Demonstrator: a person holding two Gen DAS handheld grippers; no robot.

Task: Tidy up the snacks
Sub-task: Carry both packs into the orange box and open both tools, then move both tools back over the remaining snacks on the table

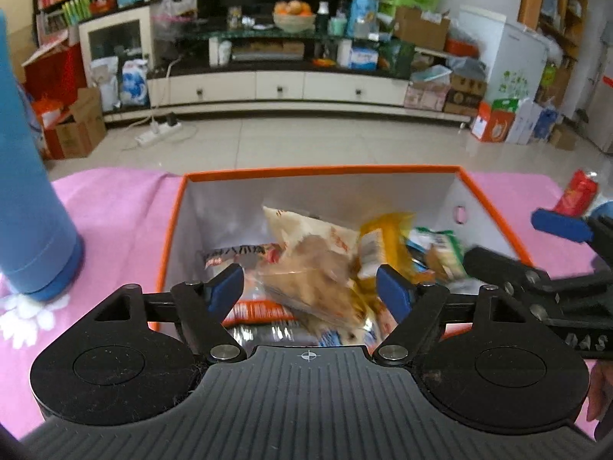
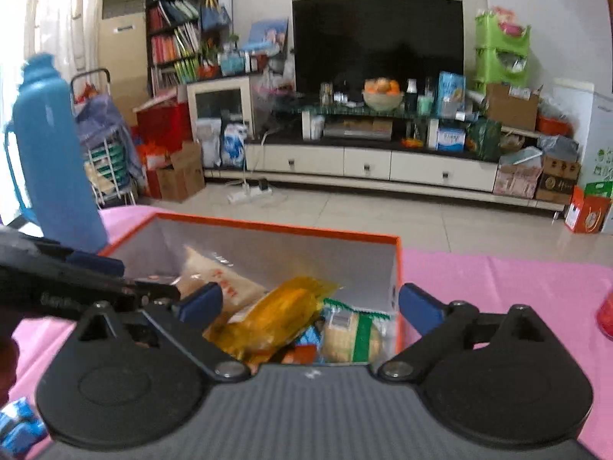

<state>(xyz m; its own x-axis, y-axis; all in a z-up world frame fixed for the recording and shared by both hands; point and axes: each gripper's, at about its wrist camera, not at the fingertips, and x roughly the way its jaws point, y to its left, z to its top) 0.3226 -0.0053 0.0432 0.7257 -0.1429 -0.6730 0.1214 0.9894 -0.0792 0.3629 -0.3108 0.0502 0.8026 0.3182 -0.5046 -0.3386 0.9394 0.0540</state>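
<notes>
- Between the spread blue pads of the left gripper (image 1: pixel 310 287), at lower centre, nothing is held; a blurred tan snack packet (image 1: pixel 306 268) lies beneath in the orange box (image 1: pixel 318 170).
- Likewise released, the right gripper (image 2: pixel 310 306) hangs over a yellow packet (image 2: pixel 276 314) and a green-striped packet (image 2: pixel 352 333) in that box.
- Pink cloth (image 1: pixel 118 207) covers the table; a blue flask (image 1: pixel 27 176) stands far left.
- At right a red can (image 1: pixel 578 191) is partly hidden.
</notes>
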